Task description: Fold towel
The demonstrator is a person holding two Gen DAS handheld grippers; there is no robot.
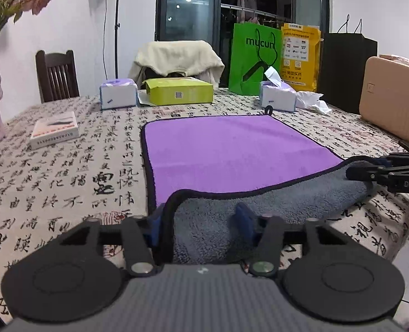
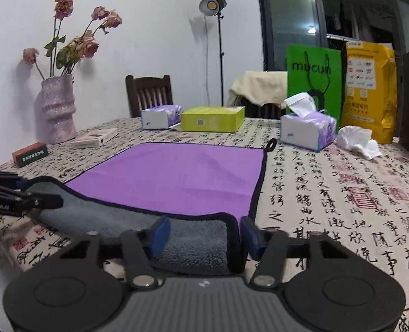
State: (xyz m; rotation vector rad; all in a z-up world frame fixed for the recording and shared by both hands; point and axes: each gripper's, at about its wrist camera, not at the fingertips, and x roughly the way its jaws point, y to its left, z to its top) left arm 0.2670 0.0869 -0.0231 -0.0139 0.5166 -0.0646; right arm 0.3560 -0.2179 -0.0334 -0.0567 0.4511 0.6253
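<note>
A towel, purple on top [image 1: 232,152] and grey underneath, lies flat on the patterned tablecloth; it also shows in the right wrist view [image 2: 176,177]. Its near edge is turned up, showing the grey side [image 1: 273,199] [image 2: 193,238]. My left gripper [image 1: 199,221] has its blue pads on either side of the near left corner, which lies between them. My right gripper [image 2: 203,235] has its pads astride the near right corner. Each gripper shows from the side in the other view, the right one [image 1: 351,173] and the left one [image 2: 57,202], with the towel edge between its fingers.
At the table's far side stand two tissue boxes [image 1: 118,96] [image 1: 277,96], a green carton [image 1: 181,91], a green bag [image 1: 254,58], a yellow bag [image 1: 300,55] and a crumpled tissue [image 2: 356,141]. A vase [image 2: 57,110] and small boxes [image 1: 55,130] [image 2: 30,153] sit left. A tan case [image 1: 392,99] stands right.
</note>
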